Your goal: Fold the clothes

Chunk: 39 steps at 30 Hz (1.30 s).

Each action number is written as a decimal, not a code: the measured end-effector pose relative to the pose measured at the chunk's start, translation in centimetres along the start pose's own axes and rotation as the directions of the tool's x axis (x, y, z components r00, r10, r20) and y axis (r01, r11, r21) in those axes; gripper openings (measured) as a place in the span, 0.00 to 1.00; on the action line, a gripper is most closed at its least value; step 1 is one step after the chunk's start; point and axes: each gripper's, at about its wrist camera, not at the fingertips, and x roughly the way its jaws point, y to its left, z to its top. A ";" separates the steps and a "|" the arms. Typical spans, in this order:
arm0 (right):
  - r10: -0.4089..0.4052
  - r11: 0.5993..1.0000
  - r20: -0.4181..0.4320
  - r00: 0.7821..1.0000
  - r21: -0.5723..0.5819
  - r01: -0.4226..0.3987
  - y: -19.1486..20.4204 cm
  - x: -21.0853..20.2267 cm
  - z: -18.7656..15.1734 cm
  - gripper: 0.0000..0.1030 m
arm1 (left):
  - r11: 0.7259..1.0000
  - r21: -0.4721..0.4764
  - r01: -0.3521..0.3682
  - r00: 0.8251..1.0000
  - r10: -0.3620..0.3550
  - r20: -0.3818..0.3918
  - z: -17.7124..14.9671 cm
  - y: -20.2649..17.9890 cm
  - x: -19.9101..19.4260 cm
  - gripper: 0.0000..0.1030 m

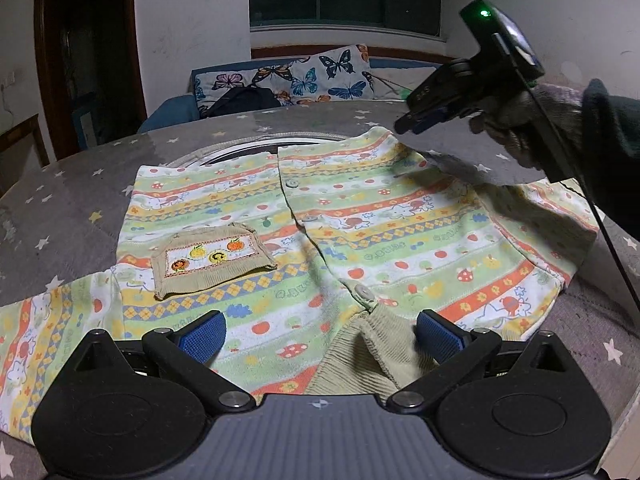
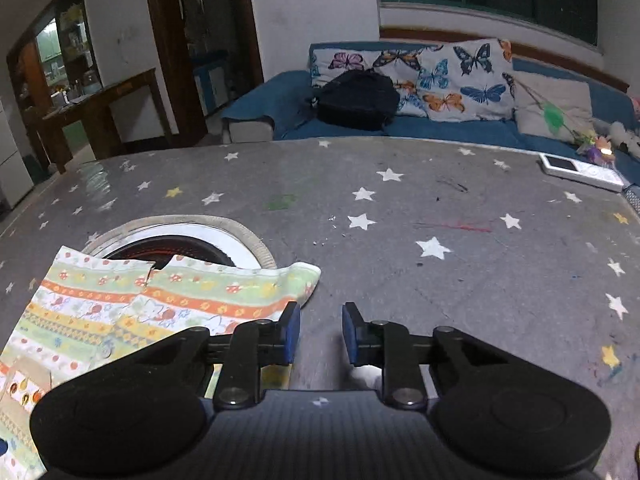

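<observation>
shirt (image 1: 320, 240): striped, buttoned, spread flat on the starred table (image 2: 440, 208)
left gripper (image 1: 320, 332): jaws wide apart, empty, over the shirt's collar
right gripper (image 2: 320, 332): jaws parted, empty, above the shirt's far corner

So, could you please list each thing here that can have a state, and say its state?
cardigan: spread flat on the table, front up, not yet folded.
buttons: fastened along the front, as far as visible.
left gripper: open wide over the collar end.
right gripper: open, empty, above the far hem.
</observation>
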 end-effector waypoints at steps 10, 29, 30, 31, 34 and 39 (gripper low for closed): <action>-0.042 0.979 -0.028 0.999 -0.201 0.036 3.7 3.8 0.7 0.21 | 1.000 -0.001 0.002 1.000 -0.002 0.004 -0.1 0.1 0.0 1.00; 0.120 0.964 -0.102 0.988 -0.227 -0.140 10.5 7.3 3.2 0.22 | 1.000 -0.003 0.006 1.000 -0.006 0.006 -0.1 0.1 0.0 1.00; 0.124 0.965 -0.105 0.987 -0.219 -0.144 10.7 7.6 3.2 0.23 | 1.000 -0.003 0.006 1.000 -0.006 0.006 0.0 0.1 0.0 1.00; 0.128 0.967 -0.104 0.986 -0.208 -0.147 10.9 7.8 3.2 0.23 | 1.000 -0.004 0.006 1.000 -0.006 0.006 0.0 0.1 0.0 1.00; 0.130 0.972 -0.097 0.987 -0.183 -0.146 11.1 8.2 3.3 0.24 | 1.000 -0.004 0.007 1.000 -0.007 0.007 -0.1 0.1 0.0 1.00; 0.113 0.971 -0.082 0.990 -0.202 -0.128 11.7 8.1 3.0 0.14 | 1.000 -0.005 0.007 1.000 -0.007 0.007 -0.1 0.1 -0.1 1.00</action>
